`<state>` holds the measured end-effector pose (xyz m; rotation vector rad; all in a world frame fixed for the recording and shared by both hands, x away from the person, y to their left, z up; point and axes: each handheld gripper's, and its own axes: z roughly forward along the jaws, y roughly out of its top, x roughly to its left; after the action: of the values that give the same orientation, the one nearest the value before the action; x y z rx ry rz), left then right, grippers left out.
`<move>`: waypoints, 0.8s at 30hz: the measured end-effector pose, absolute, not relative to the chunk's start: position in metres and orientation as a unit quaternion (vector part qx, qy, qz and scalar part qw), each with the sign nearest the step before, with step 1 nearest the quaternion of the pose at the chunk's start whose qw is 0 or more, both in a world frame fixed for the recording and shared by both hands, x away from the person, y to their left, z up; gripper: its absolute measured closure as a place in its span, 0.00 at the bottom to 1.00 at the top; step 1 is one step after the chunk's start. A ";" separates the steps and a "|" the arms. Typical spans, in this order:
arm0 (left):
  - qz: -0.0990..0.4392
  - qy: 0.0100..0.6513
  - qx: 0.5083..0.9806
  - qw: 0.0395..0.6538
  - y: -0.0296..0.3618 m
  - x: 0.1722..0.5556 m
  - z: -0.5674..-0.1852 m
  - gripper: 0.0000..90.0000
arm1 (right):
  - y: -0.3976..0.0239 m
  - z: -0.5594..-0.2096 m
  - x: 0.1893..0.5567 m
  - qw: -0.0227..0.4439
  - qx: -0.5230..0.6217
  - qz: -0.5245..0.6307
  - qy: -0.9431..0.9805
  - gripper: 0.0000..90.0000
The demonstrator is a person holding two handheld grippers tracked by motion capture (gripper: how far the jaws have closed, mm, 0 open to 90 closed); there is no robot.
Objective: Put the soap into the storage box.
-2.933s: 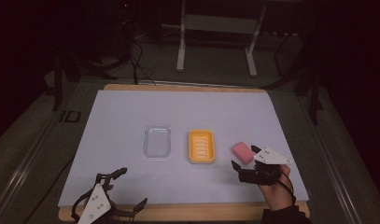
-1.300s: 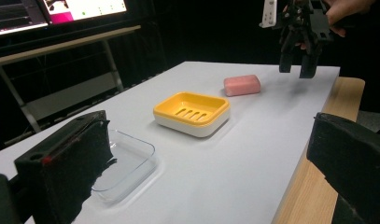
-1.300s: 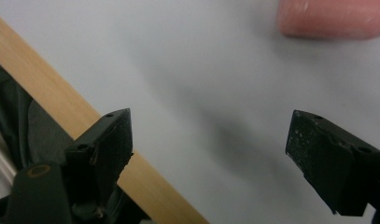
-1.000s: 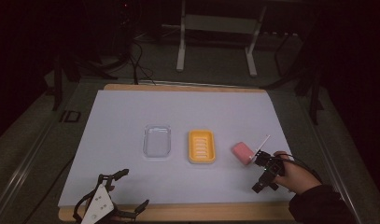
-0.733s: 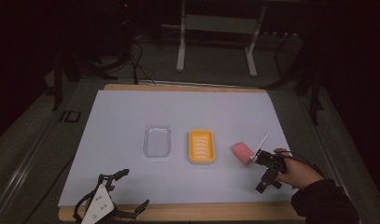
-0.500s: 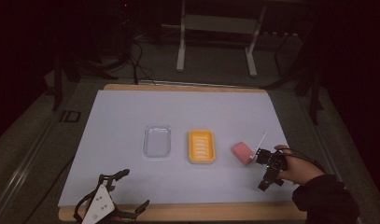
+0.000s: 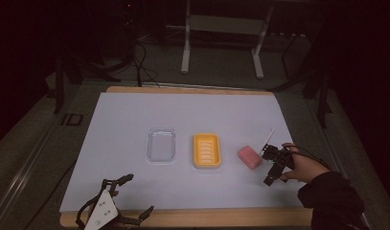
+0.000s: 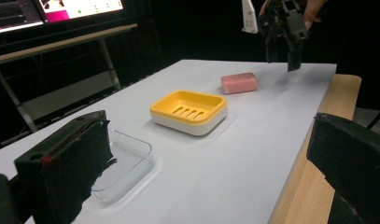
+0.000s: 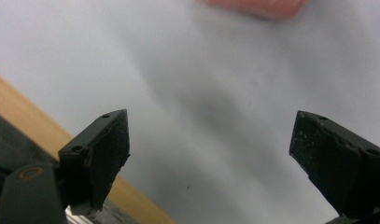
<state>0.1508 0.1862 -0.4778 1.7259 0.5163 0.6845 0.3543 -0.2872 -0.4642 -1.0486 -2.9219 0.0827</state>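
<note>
High view: right gripper point(image 7: 274, 165) held just right of the pink soap point(image 7: 250, 157) on the counter point(image 7: 135, 115) — a careless sweep could knock it. Left gripper view: left gripper point(image 8: 206, 172) wide open, empty; soap beyond the yellow dish point(image 8: 188, 111). Right gripper view: jaws wide apart, empty.

Right claw point(image 7: 273, 168) pulled back off soap point(image 7: 250, 157) (jaws apart)

— How's the light?
— Dim. In the high view the room beyond the table point(image 7: 183, 115) is nearly black, corners darkest; the white top is lit evenly.
— Shadows?
— Soft ones only, one under the dish point(image 8: 188, 112).
— Focus?
— The soap point(image 9: 257, 5) at the right gripper view's top edge is blurred. High view grainy.
</note>
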 end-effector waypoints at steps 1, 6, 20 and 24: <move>0.292 0.220 0.736 0.570 0.186 0.151 -0.478 0.01 | -0.286 -0.464 0.356 0.015 -0.340 0.024 -0.940 0.14; 0.290 0.219 0.736 0.570 0.186 0.151 -0.478 0.01 | -0.281 -0.462 0.363 0.019 -0.363 -0.001 -0.932 0.13; 0.289 0.219 0.737 0.571 0.186 0.151 -0.478 0.01 | -0.269 -0.457 0.380 0.000 -0.384 -0.086 -0.919 0.15; 0.289 0.219 0.737 0.571 0.186 0.151 -0.478 0.01 | -0.267 -0.456 0.384 -0.024 -0.377 -0.102 -0.920 0.15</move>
<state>0.1508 0.1859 -0.4779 1.7282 0.5131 0.6775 0.3840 -0.2666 -0.4557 -1.2021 -2.9366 -0.3242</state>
